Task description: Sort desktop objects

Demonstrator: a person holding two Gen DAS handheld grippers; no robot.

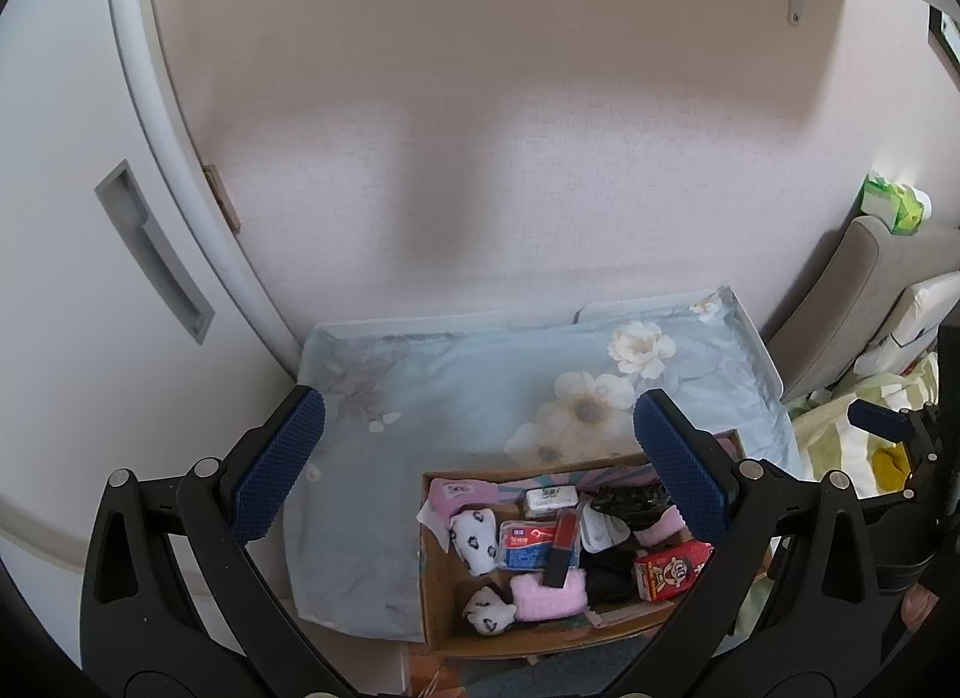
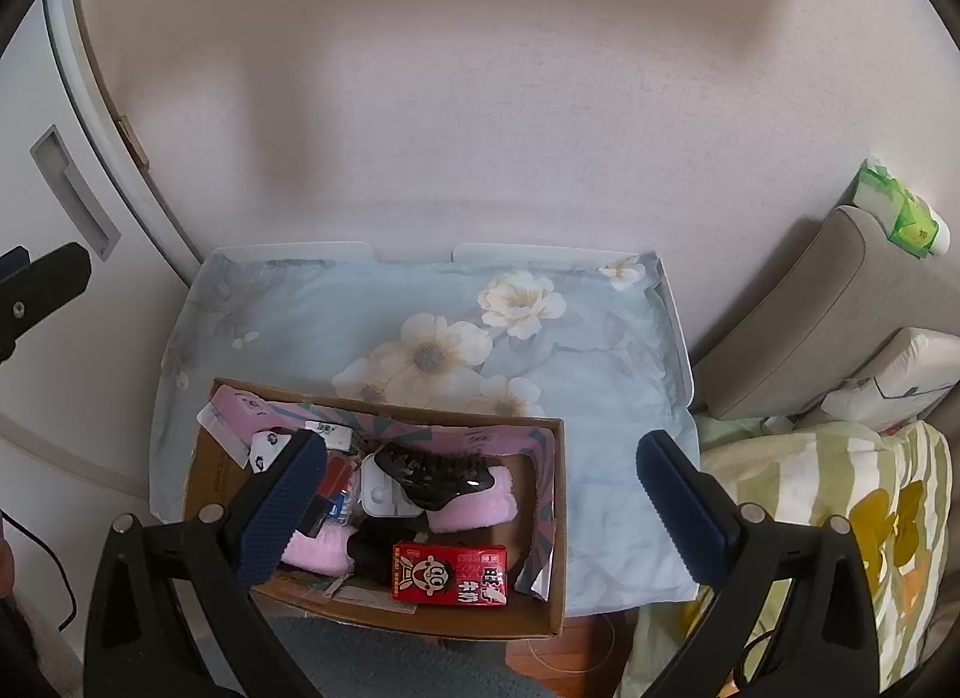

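An open brown cardboard box point(image 2: 384, 617) is seen lower centre, filled with a flat red milk carton point(image 2: 449, 573), pink fluffy socks point(image 2: 480, 503) and a black hair claw point(image 2: 432, 473)

Only one thing reads here: the red carton point(image 2: 449, 573) lying in the cardboard box point(image 2: 555, 524) shows white Chinese characters, 旺仔牛奶, beside a cartoon face. The blue-and-red packet point(image 1: 527, 543) and the small white box point(image 1: 551, 499) carry print, too blurred to read.

left gripper point(image 1: 480, 476): fingers spread wide, empty | right gripper point(image 2: 483, 494): same
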